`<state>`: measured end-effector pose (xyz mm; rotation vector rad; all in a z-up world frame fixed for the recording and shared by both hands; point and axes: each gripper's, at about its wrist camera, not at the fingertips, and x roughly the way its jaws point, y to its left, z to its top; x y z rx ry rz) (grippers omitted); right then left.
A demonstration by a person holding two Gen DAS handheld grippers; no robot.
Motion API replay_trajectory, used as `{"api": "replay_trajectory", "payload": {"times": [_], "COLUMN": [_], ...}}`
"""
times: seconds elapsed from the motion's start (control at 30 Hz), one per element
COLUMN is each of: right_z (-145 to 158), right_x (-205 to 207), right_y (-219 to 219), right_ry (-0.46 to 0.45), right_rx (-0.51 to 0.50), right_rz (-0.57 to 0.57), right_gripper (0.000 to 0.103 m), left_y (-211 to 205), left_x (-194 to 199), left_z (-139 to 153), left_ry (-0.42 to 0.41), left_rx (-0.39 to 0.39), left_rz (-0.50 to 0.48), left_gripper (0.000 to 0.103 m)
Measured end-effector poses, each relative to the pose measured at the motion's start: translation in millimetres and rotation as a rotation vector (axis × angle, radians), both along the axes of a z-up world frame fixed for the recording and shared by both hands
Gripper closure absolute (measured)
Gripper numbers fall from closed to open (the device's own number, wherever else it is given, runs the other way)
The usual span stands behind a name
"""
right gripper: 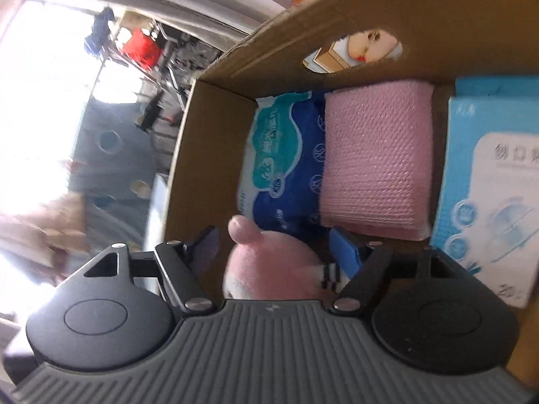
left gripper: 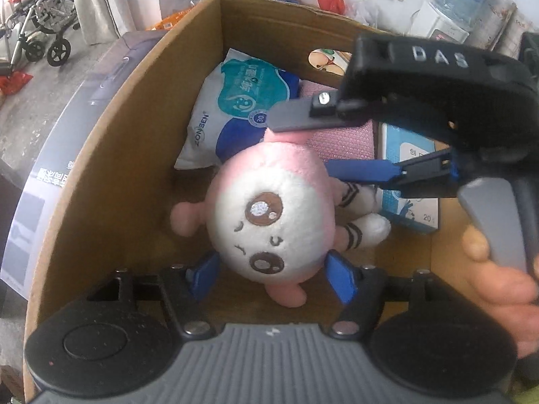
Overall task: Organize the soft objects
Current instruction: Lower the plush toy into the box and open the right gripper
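Note:
A pink and white plush toy lies face up inside a cardboard box. My left gripper is open, its blue pads either side of the toy's head, apart from it. My right gripper comes in from the right; its fingers stand wide apart above the toy's top, open. In the right wrist view the toy sits between the open right gripper fingers. A blue and white tissue pack, a pink padded pack and a light blue box lie in the box.
The box walls close in on the left and far side, with an oval handle hole. Outside the box are a dark printed carton, a wheelchair and clutter along the back wall.

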<state>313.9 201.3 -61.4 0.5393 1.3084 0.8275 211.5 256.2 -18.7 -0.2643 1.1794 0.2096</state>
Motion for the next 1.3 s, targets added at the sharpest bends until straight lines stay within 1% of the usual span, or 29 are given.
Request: {"api": "replay_trajectory", "payload": {"times": [0.07,0.1,0.13,0.2,0.27,0.4,0.47,0.5,0.53,0.57,0.63,0.67,0.7,0.8,0.87,0.93,1.03,1.1,1.2,1.27,1.3], "right_z": [3.8,4.4,3.3,-0.4,-3.1,-9.2,-14.2,-16.2,-20.6,-23.8,-30.5,-33.4,-31.9,-17.2,-3.8,10.4,36.6,54.4,77.2,86.0,89.9], "right_x": [-4.1,-3.9,-3.8,-1.4,0.6,5.5,9.6,11.0,12.9,14.0,14.0,12.8,11.5,7.1,4.1,0.0,-8.3,-18.8,-37.2,-54.3,-63.8], "right_y": [3.8,7.0,7.3,-2.7,-6.0,-11.5,-9.7,-9.1,-7.5,-4.2,2.3,4.4,4.8,3.9,-0.3,-5.7,-17.3,-19.1,-17.8,-4.9,2.9], "right_ry": [-0.023,-0.027,-0.024,0.009,0.042,0.13,0.171,0.19,0.2,0.191,0.166,0.165,0.151,0.072,0.006,-0.05,-0.16,-0.271,-0.457,-0.561,-0.602], "right_rx": [-0.043,-0.061,-0.058,-0.022,0.015,0.126,0.182,0.186,0.164,0.127,0.021,-0.011,-0.02,-0.037,-0.04,-0.034,-0.034,-0.073,-0.144,-0.182,-0.201], "right_rz": [0.019,0.033,0.037,0.029,0.03,0.022,0.032,0.026,0.008,0.007,0.001,-0.01,-0.014,-0.019,-0.03,-0.036,-0.005,0.049,0.174,0.284,0.35], "right_gripper": [0.033,0.041,0.046,0.052,0.053,0.054,0.051,0.049,0.049,0.049,0.042,0.041,0.041,0.036,0.036,0.036,0.036,0.036,0.035,0.029,0.023], "left_y": [0.4,0.3,-0.5,-0.8,0.7,1.7,7.3,10.7,13.2,15.4,17.0,17.9,18.5,20.8,23.3,25.2,27.8,28.8,31.1,35.6,38.8], "left_x": [1.7,2.5,2.2,2.4,0.0,-15.4,-20.5,-23.8,-24.7,-23.9,-23.6,-23.3,-23.8,-30.4,-39.6,-50.2,-72.8,-91.5,-123.6,-144.6,-154.7], "left_z": [-2.9,-3.4,-2.7,-2.8,-0.4,19.6,27.3,29.5,29.5,27.7,23.3,21.3,20.3,26.4,35.9,47.5,66.1,78.1,94.8,102.4,104.5], "left_ry": [0.001,0.0,-0.006,-0.013,-0.023,-0.079,-0.112,-0.128,-0.132,-0.128,-0.109,-0.104,-0.104,-0.119,-0.144,-0.176,-0.238,-0.284,-0.362,-0.408,-0.426], "left_rx": [-0.015,-0.021,-0.018,-0.015,-0.012,0.025,0.04,0.034,0.026,0.026,0.036,0.035,0.032,0.015,0.009,0.005,0.0,0.004,0.025,0.032,0.033], "left_rz": [0.004,0.005,0.011,0.019,0.03,0.049,0.071,0.08,0.081,0.082,0.089,0.09,0.092,0.092,0.095,0.098,0.102,0.103,0.129,0.161,0.185], "left_gripper": [0.031,0.031,0.031,0.032,0.032,0.032,0.033,0.033,0.033,0.034,0.035,0.035,0.035,0.035,0.035,0.033,0.03,0.027,0.024,0.024,0.023]}}
